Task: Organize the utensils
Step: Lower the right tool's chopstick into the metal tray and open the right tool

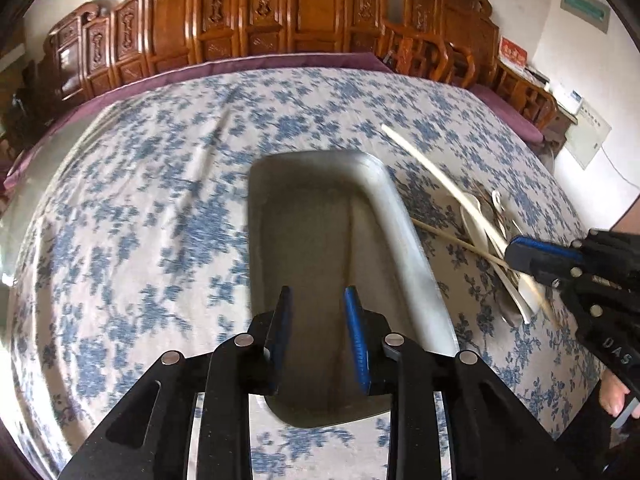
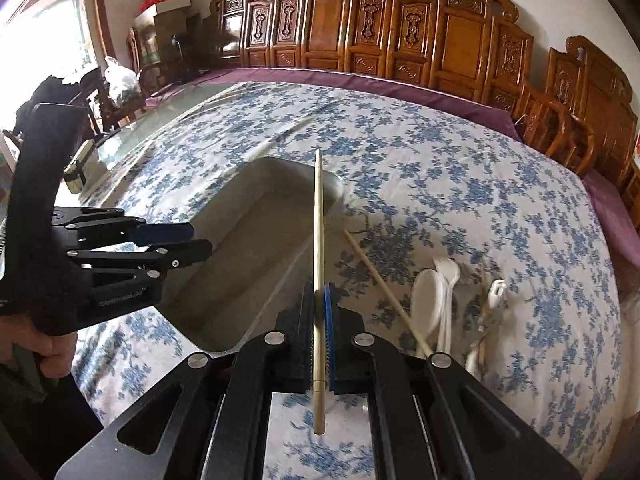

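- While the metal tray (image 2: 256, 248) sits bare on the floral-cloth desk (image 2: 460, 184), the right gripper (image 2: 319, 300) hangs at the tray's near right rim, jaws clenched on one pale chopstick (image 2: 318, 216), its tip reaching out over the tray; the likely reason is to lay it lengthwise inside.
- The left gripper (image 1: 318, 300) hovers over the tray's near end, jaws parted, nothing between them; the guess is it stands ready for whatever comes in.
- Right of the tray waits the unsorted pile (image 2: 452, 304), heaped together, not yet sorted.
- The count: one tray, two grippers, one chopstick held, one thin wooden stick (image 2: 384, 292) loose beside the tray, at least three white spoons (image 2: 428, 300); the tangle beyond them cannot be counted.
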Demonstrator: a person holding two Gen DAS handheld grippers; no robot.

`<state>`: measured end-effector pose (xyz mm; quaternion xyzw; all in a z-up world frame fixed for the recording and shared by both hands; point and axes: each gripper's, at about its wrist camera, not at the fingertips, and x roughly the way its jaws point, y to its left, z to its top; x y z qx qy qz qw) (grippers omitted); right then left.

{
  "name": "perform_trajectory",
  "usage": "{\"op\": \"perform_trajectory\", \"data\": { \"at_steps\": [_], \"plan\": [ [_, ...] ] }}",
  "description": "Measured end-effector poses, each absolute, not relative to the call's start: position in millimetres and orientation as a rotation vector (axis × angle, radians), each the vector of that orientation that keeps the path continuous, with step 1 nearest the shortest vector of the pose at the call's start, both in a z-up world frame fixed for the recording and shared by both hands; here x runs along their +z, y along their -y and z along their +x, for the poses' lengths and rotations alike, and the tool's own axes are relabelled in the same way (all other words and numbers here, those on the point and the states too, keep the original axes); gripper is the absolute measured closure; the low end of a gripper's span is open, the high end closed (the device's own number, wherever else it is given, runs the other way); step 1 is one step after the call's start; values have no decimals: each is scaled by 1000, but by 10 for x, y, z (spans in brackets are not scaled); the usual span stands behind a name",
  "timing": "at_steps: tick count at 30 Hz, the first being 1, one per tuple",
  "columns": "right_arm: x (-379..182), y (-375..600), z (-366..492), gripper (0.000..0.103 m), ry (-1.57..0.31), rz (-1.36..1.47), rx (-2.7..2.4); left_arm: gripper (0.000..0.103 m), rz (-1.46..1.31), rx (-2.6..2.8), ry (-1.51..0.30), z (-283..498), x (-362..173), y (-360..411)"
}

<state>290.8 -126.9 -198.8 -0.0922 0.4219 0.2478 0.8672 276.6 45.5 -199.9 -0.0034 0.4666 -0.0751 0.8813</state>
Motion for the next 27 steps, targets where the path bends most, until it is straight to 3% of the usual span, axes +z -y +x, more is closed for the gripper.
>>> {"op": "perform_trajectory", "data": {
  "at_steps": [3,9,27],
  "plan": [
    [-2012,1145,2931,97,-887,-176,539,63,-23,-141,-940,2758,-1899,-596],
    [-2066,885,2982,97,-894,-167,574,45,-38,-82,-881,2750,-1732,-858],
    [-2442,435,3263,97,-991,-142,563,42,-76,-48,-838,2703,-1545,-1191]
  ]
}}
